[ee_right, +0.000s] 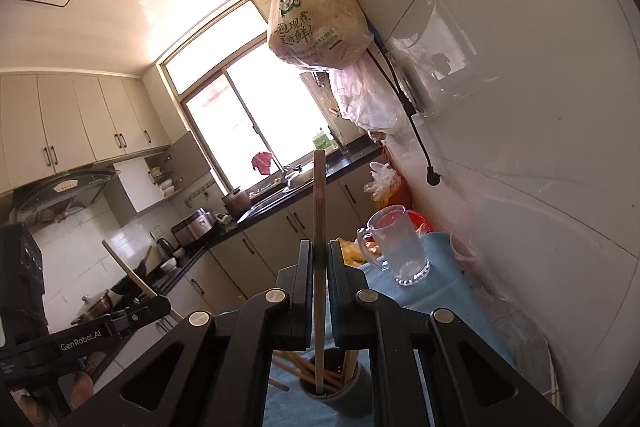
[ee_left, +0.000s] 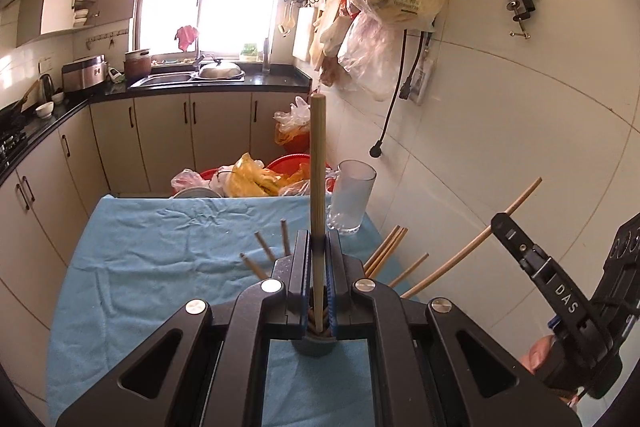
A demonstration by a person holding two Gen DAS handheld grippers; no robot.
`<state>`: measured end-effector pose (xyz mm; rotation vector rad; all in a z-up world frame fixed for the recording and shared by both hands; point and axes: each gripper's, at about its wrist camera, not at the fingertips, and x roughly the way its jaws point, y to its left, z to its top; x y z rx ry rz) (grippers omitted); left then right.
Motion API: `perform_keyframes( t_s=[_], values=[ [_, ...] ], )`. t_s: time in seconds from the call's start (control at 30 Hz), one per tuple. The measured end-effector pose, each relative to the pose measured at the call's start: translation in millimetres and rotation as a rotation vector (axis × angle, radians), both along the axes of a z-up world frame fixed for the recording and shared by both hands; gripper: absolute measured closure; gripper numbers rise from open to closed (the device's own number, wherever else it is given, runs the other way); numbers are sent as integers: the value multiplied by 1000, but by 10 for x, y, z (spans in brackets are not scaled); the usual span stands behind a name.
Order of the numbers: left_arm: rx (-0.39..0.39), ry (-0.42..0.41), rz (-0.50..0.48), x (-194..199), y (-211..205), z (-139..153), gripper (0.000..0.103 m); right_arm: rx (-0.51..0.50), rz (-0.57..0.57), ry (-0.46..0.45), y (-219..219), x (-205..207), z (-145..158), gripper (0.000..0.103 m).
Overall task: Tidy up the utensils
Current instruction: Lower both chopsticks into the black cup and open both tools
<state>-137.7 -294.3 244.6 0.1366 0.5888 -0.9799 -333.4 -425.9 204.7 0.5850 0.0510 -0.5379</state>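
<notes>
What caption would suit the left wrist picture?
Left gripper holds one chopstick upright above a blue-clothed table, kitchen beyond.

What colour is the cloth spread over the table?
Light blue. The cloth shows best in the left wrist view, wrinkled, with loose chopsticks lying on it.

You have one wooden chopstick [ee_left: 318,187] clamped upright, a second chopstick [ee_right: 319,267] likewise. The dark holder cup [ee_right: 340,397] stands on the blue cloth with several chopsticks [ee_right: 316,373] leaning inside.
</notes>
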Motion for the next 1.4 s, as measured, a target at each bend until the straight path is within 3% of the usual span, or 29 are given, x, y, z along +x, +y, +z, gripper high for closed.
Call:
perform_keyframes(
  t_s=[0.63, 1.4],
  values=[
    [73, 45, 9, 277, -204, -645, 96, -7, 4, 137, -76, 471, -451, 96],
    [93, 13, 54, 332, -259, -894, 94, 51, 15, 242, -218, 732, -841, 95]
  ],
)
